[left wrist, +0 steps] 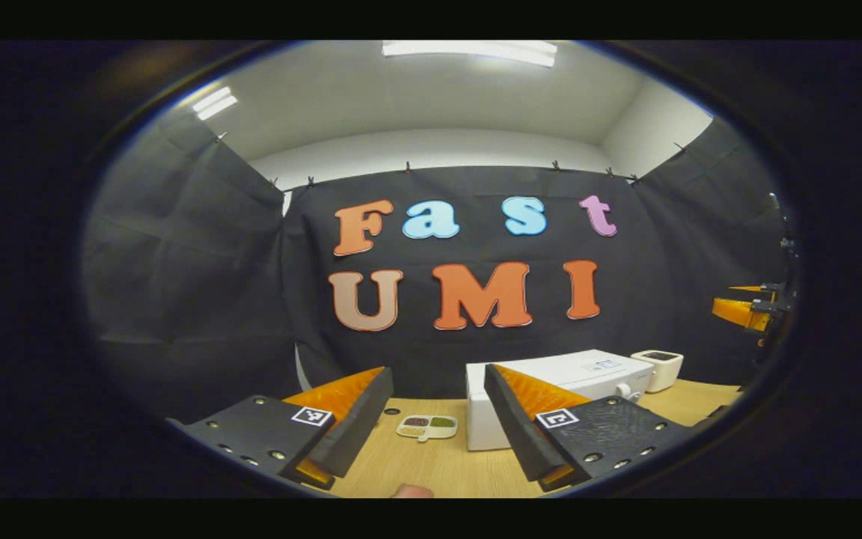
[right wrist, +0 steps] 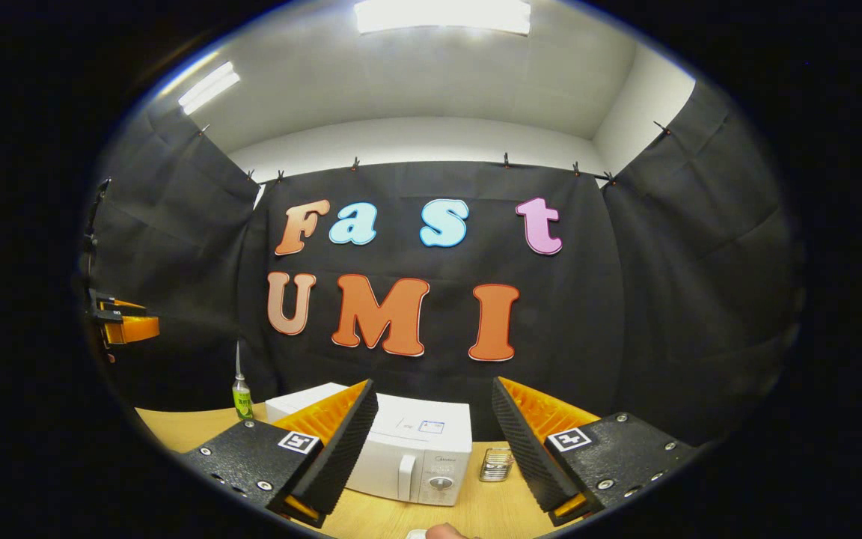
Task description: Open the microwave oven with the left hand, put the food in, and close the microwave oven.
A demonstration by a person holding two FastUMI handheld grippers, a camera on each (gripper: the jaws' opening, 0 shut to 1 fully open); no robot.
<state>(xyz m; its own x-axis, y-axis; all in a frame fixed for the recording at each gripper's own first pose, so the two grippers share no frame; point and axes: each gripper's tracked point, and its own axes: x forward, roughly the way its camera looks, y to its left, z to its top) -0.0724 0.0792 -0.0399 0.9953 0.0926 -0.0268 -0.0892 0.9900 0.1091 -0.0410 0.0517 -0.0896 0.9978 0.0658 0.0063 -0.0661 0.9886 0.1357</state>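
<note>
Left gripper view: the left claw (left wrist: 431, 408) has its fingers wide apart, holding nothing, above the wooden bench (left wrist: 431, 464). Left of the white microwave oven (left wrist: 551, 393) a small food tray (left wrist: 427, 427) lies flat on the bench; right of the oven stands a white box-shaped device (left wrist: 657, 369). Right gripper view: the right claw (right wrist: 435, 423) is likewise spread and empty. A green bottle (right wrist: 241, 397) stands left of the oven (right wrist: 408, 449), whose door is shut; a small metal holder (right wrist: 495, 464) stands just to its right.
</note>
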